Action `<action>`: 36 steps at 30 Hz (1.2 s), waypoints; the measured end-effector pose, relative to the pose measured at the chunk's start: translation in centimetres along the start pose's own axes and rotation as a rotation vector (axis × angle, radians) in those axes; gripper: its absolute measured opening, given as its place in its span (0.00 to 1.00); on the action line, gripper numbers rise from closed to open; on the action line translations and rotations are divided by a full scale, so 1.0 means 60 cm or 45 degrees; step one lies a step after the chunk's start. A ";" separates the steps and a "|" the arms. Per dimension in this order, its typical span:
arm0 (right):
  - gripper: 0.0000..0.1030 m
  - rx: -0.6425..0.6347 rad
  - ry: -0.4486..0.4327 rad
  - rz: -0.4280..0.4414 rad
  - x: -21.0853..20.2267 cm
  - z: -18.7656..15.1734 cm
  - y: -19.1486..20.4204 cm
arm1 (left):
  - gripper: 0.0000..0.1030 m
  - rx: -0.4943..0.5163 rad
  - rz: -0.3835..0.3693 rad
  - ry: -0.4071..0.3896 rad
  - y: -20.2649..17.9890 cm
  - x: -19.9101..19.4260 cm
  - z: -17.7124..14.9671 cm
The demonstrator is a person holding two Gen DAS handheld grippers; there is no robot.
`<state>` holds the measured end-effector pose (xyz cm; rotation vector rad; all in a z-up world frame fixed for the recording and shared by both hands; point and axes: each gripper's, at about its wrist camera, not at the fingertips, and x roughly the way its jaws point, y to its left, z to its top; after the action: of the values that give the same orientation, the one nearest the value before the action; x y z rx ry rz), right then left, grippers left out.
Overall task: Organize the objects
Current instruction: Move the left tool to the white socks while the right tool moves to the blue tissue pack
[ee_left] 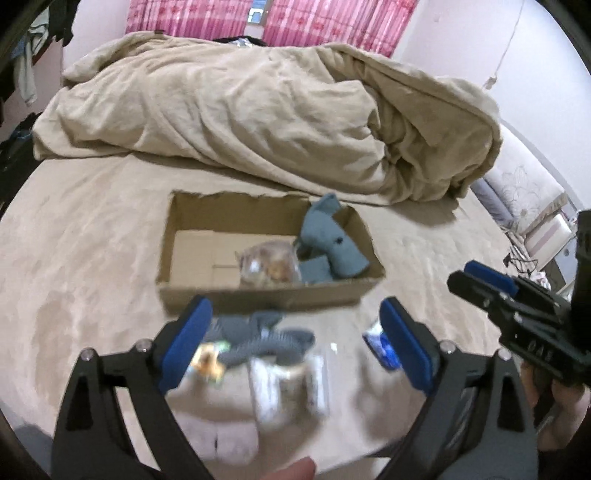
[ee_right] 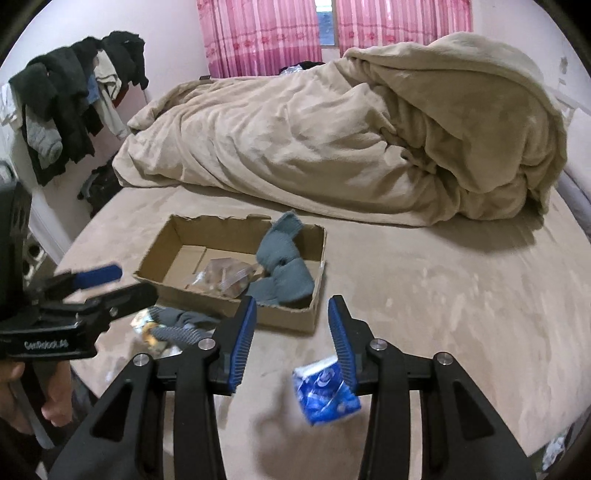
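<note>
An open cardboard box (ee_left: 258,295) (ee_right: 280,317) sits on the bed and holds a grey-blue cloth (ee_left: 328,243) (ee_right: 282,269) and a clear bag of small items (ee_left: 267,264) (ee_right: 225,277). My left gripper (ee_left: 295,343) is open above a grey sock (ee_left: 258,336) (ee_right: 181,328), a small yellow packet (ee_left: 208,363) and a blurred white object (ee_left: 288,384) in front of the box. My right gripper (ee_right: 291,336) is open, with a blue and white packet (ee_right: 325,391) (ee_left: 380,347) lying by its right finger, apart from the left one.
A bunched beige duvet (ee_left: 258,110) (ee_right: 351,133) fills the far half of the bed. Dark clothes hang on a rack (ee_right: 66,118) at the left. Pink curtains (ee_right: 258,33) cover the window. A pink soft thing (ee_left: 218,439) lies close under my left gripper.
</note>
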<state>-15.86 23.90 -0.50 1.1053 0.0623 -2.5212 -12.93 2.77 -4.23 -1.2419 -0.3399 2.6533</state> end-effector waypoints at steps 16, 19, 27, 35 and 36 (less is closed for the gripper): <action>0.84 -0.012 -0.040 0.006 -0.138 -0.062 0.043 | 0.98 0.024 0.101 -0.163 -0.012 -0.182 -0.094; 0.85 -0.019 -0.042 0.007 -0.145 -0.070 0.040 | 0.99 0.036 0.123 -0.113 -0.011 -0.167 -0.110; 0.85 0.056 -0.010 -0.012 -0.109 -0.084 -0.001 | 0.99 -0.004 0.173 0.049 0.039 -0.078 -0.164; 0.85 0.037 0.066 -0.073 -0.029 -0.112 -0.032 | 0.99 0.040 0.225 0.138 0.062 0.004 -0.192; 0.85 0.031 0.076 -0.073 -0.018 -0.115 -0.035 | 0.99 0.051 0.248 0.154 0.066 0.018 -0.195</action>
<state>-11.14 27.54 -4.72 1.2046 0.0810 -2.5451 -4.87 0.71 -13.42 -1.4838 -0.1531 2.7108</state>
